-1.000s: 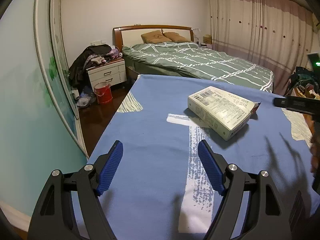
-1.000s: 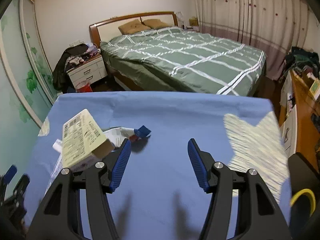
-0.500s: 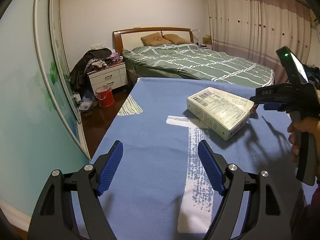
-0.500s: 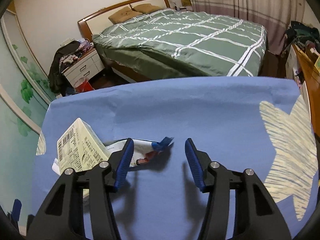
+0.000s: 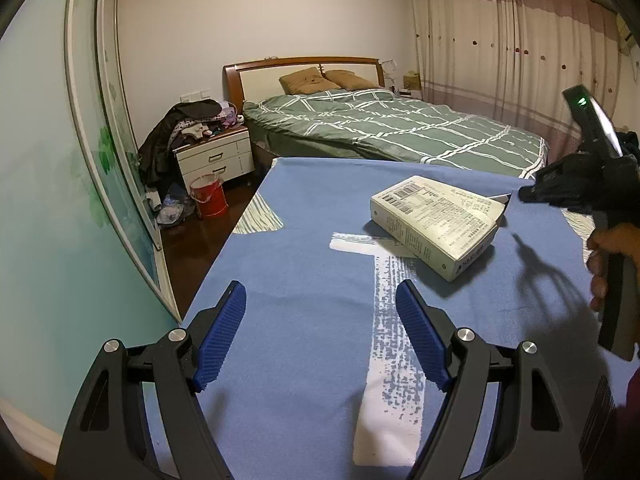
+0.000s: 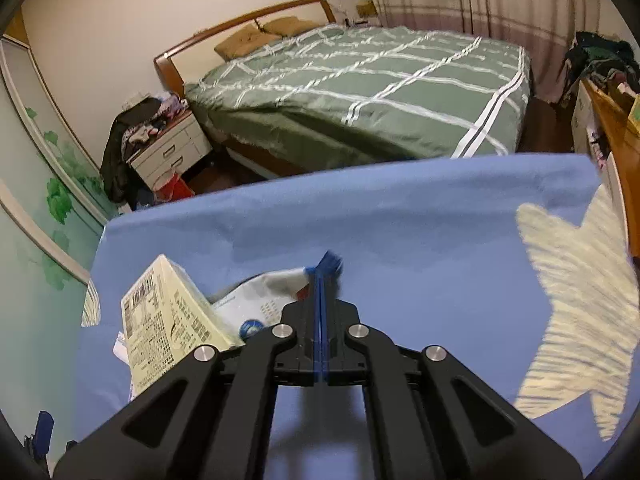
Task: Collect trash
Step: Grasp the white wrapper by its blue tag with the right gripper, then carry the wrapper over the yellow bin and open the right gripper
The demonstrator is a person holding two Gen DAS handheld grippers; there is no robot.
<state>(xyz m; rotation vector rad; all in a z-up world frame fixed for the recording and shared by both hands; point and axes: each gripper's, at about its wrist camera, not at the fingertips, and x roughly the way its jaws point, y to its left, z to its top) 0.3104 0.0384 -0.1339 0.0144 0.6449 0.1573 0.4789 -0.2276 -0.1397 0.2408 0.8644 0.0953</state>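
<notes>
A cream carton [image 5: 436, 220] with a barcode lies on the blue cloth [image 5: 304, 248] of the table. Behind it lies a white printed wrapper [image 6: 260, 300] with a blue end, partly hidden by the carton [image 6: 168, 320]. My right gripper [image 6: 322, 276] is shut, its blue pads pressed together on the wrapper's blue end. In the left wrist view the right gripper [image 5: 528, 194] reaches in from the right, just behind the carton, with a hand [image 5: 608, 256] on its handle. My left gripper [image 5: 320, 286] hangs open over bare cloth, in front of the carton and apart from it.
A bed [image 5: 392, 132] with a green checked cover stands beyond the table. Left of it are a white nightstand [image 5: 216, 160] piled with clothes and a red bucket [image 5: 208, 196] on the dark floor. A sliding mirrored door [image 5: 100, 152] runs along the left. A wooden desk [image 6: 616, 128] stands right.
My right gripper went from open to shut, closing on the wrapper's blue end after moving in toward the carton and rolling a little. The left gripper stayed still and open.
</notes>
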